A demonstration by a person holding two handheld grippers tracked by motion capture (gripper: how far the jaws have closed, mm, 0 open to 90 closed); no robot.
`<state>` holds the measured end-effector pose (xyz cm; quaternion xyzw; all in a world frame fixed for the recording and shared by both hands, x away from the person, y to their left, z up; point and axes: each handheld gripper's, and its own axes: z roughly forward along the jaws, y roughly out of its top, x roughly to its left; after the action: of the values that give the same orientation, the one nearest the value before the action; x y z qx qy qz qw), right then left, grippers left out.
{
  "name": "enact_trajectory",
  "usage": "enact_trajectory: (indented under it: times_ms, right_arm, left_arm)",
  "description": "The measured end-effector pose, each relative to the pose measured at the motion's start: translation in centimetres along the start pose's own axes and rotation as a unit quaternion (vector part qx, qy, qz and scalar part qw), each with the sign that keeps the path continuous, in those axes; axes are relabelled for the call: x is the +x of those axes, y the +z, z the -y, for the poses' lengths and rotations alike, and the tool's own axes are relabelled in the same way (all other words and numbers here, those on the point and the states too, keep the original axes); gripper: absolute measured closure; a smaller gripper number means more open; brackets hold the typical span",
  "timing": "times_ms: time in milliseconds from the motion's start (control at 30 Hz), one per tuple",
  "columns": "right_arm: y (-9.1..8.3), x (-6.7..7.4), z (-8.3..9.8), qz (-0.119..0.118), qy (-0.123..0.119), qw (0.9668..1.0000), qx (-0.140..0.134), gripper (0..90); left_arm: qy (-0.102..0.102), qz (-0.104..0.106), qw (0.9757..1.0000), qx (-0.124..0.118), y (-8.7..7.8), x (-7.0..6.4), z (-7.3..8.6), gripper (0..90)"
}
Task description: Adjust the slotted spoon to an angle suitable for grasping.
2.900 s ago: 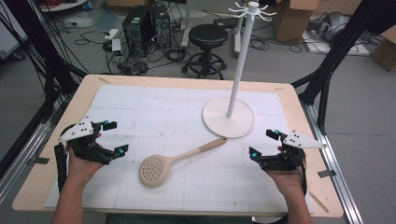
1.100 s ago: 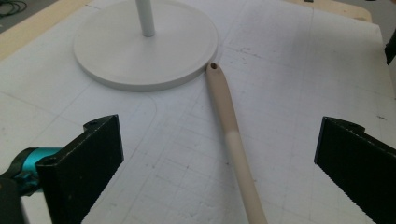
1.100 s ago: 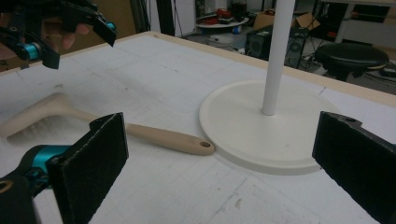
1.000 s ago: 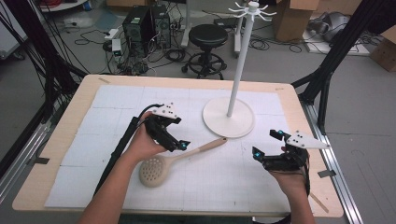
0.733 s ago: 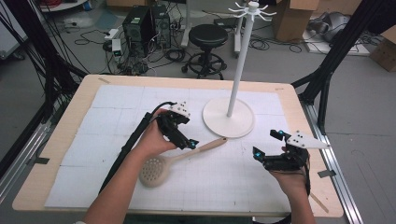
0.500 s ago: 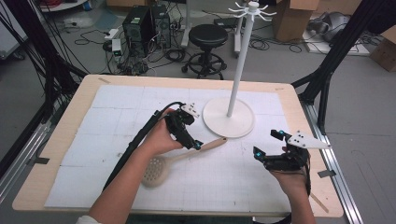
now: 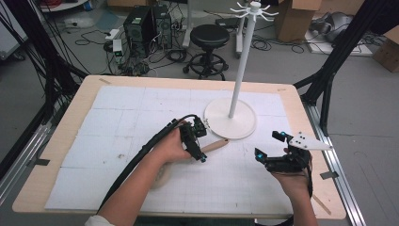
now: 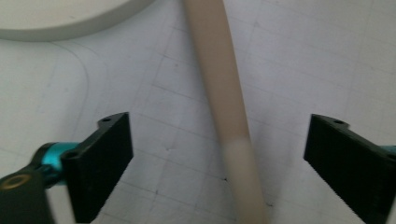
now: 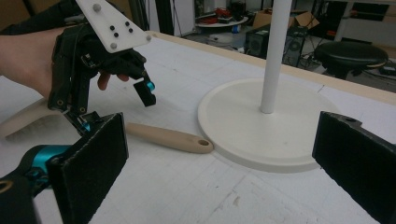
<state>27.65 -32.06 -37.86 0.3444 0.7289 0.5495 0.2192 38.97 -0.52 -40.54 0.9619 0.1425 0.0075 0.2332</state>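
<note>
Object of work: a pale wooden skimmer spoon lies flat on the gridded mat, just in front of the round base of the white rack stand.
Long axis: the handle runs from its holed tip, which lies just short of the stand's base, back towards the person's left, where the bowl end sits under the left hand.
Left gripper: poised directly over the handle with one jaw on each side; the handle passes down the middle of the gap, crosswise to the closing direction.
Left jaw state: the jaws have just been closing, yet both pads stand well clear of the wood; nothing is gripped.
Right gripper: rests near the right table edge, jaws spread wide, holding nothing, well apart from the spoon.
Nearer hand: the left, by a wide margin.
Deciding relation: handle centred between the left pads, so a straight pinch probably suffices.
</note>
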Motion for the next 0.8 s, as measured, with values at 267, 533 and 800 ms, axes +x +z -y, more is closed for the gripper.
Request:
enact_trajectory:
  times_ms: [267, 533, 800]
  right_arm:
    - [0.11, 0.06, 0.06, 0.0, -0.001, 1.0, 0.004, 2.3]
    - [0.17, 0.15, 0.07, -0.003, -0.003, 1.0, 0.006, 2.3]
    - [0.02, 0.16, -0.05, -0.004, -0.007, 1.0, 0.002, 2.3]
  left_arm:
    - [0.004, -0.011, 0.9996, 0.025, 0.33, -0.27, 0.04, 25.4]
    - [-0.001, -0.004, 0.9991, 0.041, 0.49, -0.2, 0.16, 35.1]
    - [0.004, -0.002, 0.9986, 0.052, 0.58, -0.47, 0.09, 45.4]
